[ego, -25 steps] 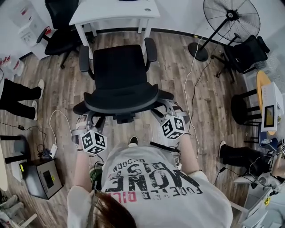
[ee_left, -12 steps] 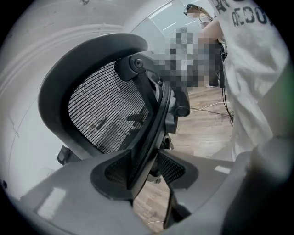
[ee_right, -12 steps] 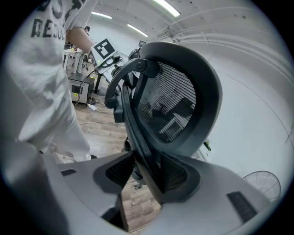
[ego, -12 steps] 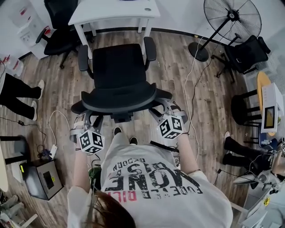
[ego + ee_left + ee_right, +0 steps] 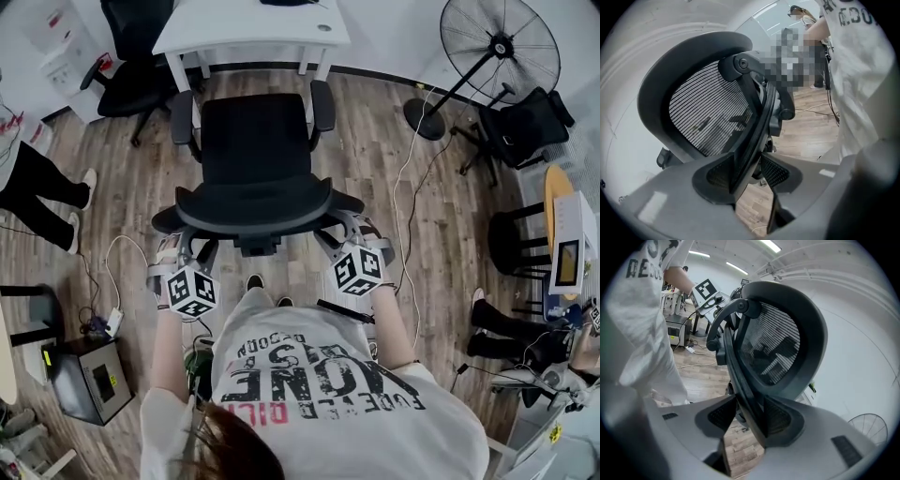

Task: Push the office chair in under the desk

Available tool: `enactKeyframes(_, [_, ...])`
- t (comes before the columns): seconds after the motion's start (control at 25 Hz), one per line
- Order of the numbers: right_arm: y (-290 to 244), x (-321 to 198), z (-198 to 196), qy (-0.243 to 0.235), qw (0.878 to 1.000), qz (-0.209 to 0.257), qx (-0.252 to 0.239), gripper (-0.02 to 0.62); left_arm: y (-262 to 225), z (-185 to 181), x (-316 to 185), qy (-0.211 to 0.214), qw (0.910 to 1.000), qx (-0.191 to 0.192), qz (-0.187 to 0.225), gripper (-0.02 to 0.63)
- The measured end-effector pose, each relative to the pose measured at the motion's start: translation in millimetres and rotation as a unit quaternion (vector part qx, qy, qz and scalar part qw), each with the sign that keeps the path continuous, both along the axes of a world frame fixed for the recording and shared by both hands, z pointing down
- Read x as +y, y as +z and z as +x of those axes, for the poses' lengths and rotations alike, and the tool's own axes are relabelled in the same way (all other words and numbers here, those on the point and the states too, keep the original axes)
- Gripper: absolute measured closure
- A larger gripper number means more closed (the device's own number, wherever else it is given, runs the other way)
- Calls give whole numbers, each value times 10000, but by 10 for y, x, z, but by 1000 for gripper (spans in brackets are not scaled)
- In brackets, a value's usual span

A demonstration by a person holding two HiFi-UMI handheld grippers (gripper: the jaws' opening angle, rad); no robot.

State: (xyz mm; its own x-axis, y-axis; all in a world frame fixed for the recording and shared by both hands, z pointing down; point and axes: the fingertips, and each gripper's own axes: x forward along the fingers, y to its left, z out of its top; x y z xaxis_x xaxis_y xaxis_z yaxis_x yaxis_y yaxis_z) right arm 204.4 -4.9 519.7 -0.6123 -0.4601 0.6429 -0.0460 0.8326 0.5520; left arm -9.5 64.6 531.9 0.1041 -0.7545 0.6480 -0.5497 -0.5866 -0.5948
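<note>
Floor [image 5: 122, 197]: wood, short gap ahead to desk [image 5: 253, 28].
Office chair [image 5: 253, 141]: black, mesh back.
Left gripper [image 5: 752, 171], right gripper [image 5: 747, 416]: clamping backrest edge [image 5: 743, 390].

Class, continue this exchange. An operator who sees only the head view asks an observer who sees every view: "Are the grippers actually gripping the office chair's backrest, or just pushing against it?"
Observer: The left gripper grips the backrest by one side edge, with its pads pressing on it.
Operator: And the right one?
Observer: The right gripper clamps the opposite side edge the same way.
Operator: Is the back panel solid?
Observer: No, it is see-through mesh.
</note>
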Motion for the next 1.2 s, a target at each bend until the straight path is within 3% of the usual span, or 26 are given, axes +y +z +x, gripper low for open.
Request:
enactKeyframes(0.52, [-4, -350, -576, 234, 9997, -62, 69, 422, 6, -599, -425, 139, 9997, 14, -188, 425])
enactKeyframes(1.2, [12, -668, -940, 263, 9996, 17, 132, 420, 3, -957, -731, 212, 9998, -30, -39, 424])
